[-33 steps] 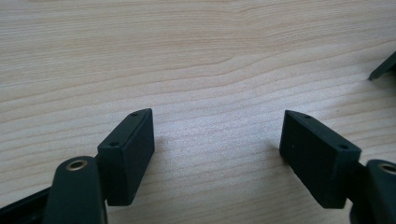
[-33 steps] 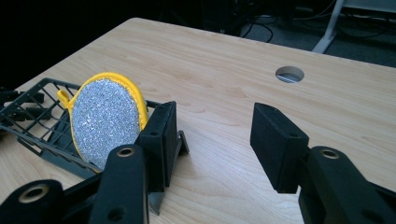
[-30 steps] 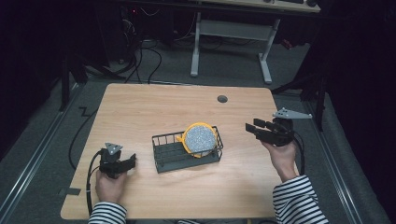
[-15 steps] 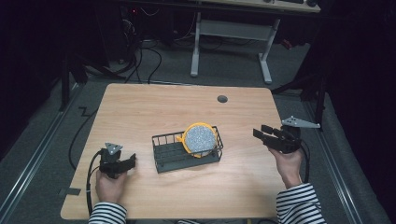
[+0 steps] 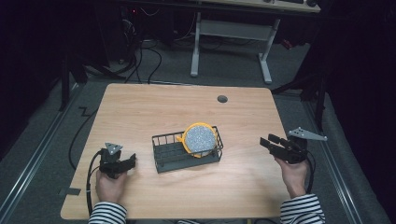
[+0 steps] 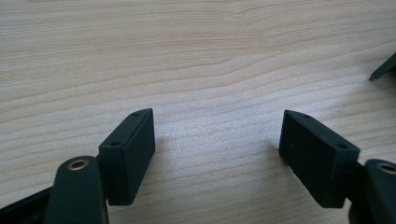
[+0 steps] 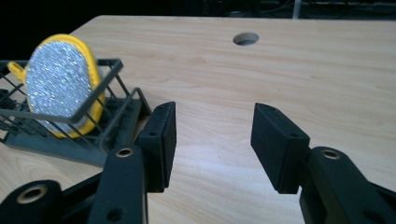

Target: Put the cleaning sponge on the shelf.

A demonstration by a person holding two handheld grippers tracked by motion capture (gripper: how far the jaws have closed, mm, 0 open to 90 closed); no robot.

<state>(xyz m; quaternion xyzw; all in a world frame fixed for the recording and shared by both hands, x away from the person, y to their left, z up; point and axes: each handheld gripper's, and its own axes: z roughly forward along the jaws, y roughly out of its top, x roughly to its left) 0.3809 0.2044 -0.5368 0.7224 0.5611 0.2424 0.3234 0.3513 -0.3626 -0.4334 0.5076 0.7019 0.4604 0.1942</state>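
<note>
Even overhead light brightens the desk (image 5: 140,112) while the surrounding room stays dark; soft shadows sit under each claw, and edges look slightly soft.

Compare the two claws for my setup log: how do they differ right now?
The left claw rests low on the table near its left front corner, while the right claw is held up by the right edge. The left claw faces bare wood; the right claw faces the wire basket. Both are open and hold nothing.
</note>
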